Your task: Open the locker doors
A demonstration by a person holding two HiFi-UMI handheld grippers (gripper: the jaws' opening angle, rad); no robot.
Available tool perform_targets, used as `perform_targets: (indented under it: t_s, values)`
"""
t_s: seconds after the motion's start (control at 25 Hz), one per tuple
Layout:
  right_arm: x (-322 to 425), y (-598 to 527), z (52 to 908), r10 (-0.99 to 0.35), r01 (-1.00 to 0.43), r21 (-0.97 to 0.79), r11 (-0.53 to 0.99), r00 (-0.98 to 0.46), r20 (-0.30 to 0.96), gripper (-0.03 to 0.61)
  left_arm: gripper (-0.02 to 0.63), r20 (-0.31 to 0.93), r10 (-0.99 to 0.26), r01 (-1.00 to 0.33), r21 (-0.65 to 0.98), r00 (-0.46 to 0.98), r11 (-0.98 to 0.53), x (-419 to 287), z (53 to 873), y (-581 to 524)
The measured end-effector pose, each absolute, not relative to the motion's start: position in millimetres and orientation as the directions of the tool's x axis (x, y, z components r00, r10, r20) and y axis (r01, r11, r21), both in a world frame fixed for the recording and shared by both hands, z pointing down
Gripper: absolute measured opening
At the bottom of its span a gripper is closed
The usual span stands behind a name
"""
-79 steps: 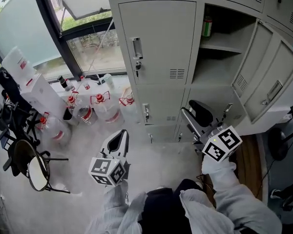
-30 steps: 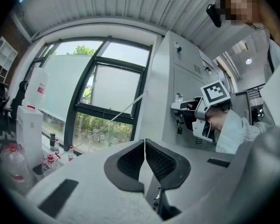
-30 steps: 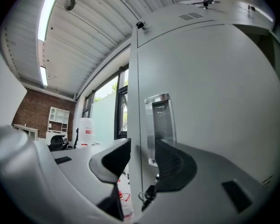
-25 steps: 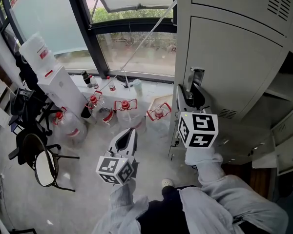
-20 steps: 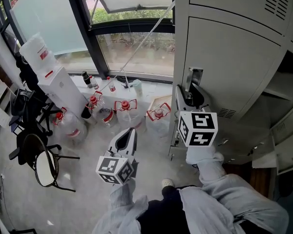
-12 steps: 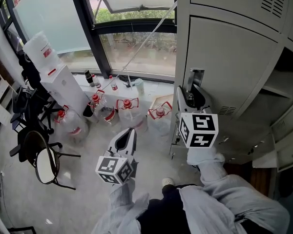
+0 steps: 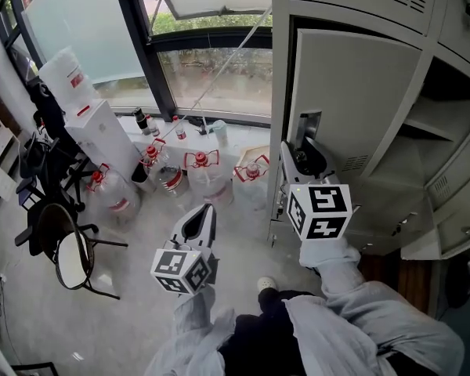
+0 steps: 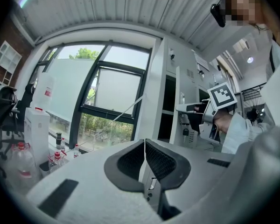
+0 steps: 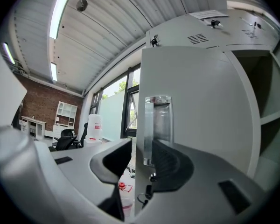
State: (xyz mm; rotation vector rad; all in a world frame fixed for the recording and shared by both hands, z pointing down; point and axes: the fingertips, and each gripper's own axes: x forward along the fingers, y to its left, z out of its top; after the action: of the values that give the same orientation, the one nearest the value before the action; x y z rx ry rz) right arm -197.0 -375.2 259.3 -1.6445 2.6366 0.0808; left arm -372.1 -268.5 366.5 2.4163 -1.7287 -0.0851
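Grey locker door (image 9: 196,115) is straddled at its upright free edge by the right claw (image 9: 141,148), jaws just closing but not yet pinching; the left claw (image 8: 144,146) is shut, empty, well left.

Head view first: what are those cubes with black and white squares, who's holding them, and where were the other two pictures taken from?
A person holds a two-fingered gripper in each hand; each marker cube is part of one. The head view comes from a camera on the person's head, looking down. The other two cameras ride on the grippers, looking along their fingers. The right gripper has the edge of a grey locker door, which stands ajar, between its fingers beside the handle; they have just been closing, though one is clear of it. The left gripper is shut and empty. On the floor stand water bottles and a chair.
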Motion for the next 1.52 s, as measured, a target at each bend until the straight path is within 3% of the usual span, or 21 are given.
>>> perform_targets:
  t_s: [0.48, 1.52]
  values:
    - [-168.1, -319.5, 259.5, -0.886, -0.888, 0.046, 0.457, -0.459, -0.068, 0.112, 0.014, 0.071, -0.924, -0.918, 0.158, 0.377, -0.362, -333.8, 367.6, -214.9]
    - [-105.3, -252.1, 262.8, -0.725, -0.727, 0.022, 0.687, -0.687, -0.047, 0.114, 0.014, 0.107, -0.790, -0.794, 0.175, 0.603, -0.582, -208.5, 394.4, -169.1]
